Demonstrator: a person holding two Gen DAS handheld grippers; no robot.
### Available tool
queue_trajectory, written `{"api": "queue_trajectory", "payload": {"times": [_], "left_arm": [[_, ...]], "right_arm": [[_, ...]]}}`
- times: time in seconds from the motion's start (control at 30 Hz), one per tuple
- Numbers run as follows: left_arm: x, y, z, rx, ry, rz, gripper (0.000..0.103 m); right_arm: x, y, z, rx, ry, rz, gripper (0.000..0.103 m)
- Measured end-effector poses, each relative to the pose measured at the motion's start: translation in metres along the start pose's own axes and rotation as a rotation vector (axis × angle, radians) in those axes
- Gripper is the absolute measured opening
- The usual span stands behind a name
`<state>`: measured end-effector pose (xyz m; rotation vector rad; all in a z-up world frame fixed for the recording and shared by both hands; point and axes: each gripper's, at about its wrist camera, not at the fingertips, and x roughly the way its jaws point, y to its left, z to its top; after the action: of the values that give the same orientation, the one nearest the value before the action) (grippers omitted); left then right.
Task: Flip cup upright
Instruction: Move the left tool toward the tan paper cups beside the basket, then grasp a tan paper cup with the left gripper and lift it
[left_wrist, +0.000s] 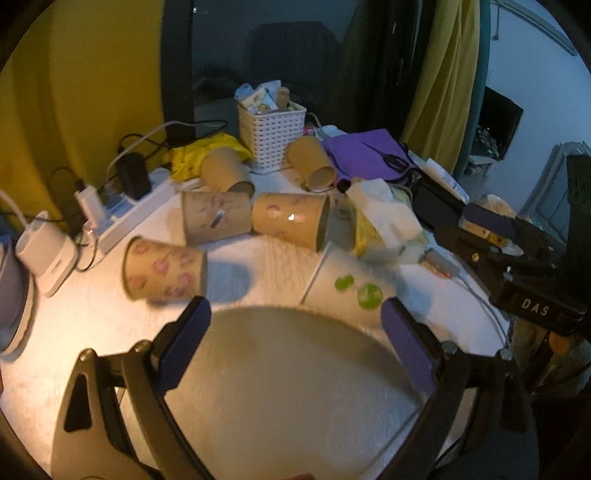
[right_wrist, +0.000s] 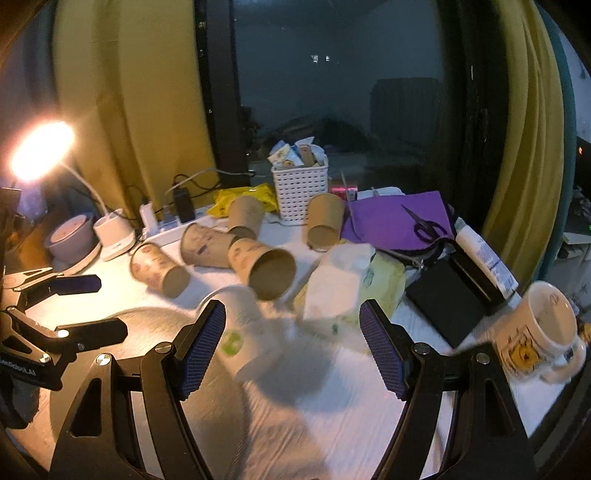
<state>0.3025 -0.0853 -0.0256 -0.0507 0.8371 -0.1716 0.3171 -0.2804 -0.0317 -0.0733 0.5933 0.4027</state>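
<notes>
A white paper cup with green spots (left_wrist: 349, 286) lies on its side on the white table (left_wrist: 266, 266); it also shows in the right wrist view (right_wrist: 240, 328), just ahead of my right gripper's left finger. Several brown paper cups lie on their sides behind it, the nearest with pink spots (left_wrist: 164, 267) and one with its mouth toward me (right_wrist: 264, 269). My left gripper (left_wrist: 295, 317) is open and empty, hovering near the white cup. My right gripper (right_wrist: 291, 325) is open and empty. The left gripper also shows at the left in the right wrist view (right_wrist: 88, 306).
A white basket (left_wrist: 271, 134) of packets stands at the back. A tissue pack (right_wrist: 347, 284), purple folder with scissors (right_wrist: 399, 221), black box (right_wrist: 447, 302) and Pooh mug (right_wrist: 535, 332) crowd the right. Chargers, a power strip (left_wrist: 129, 214) and a lit lamp (right_wrist: 40, 151) stand left.
</notes>
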Motion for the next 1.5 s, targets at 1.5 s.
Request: {"api": "queue_trajectory", "payload": {"times": [1.5], "left_arm": [[0.265, -0.022, 0.191, -0.023, 0.332, -0.086, 0.068]], "right_arm": [[0.167, -0.173, 0.072, 0.320, 0.081, -0.119, 0.078]]}}
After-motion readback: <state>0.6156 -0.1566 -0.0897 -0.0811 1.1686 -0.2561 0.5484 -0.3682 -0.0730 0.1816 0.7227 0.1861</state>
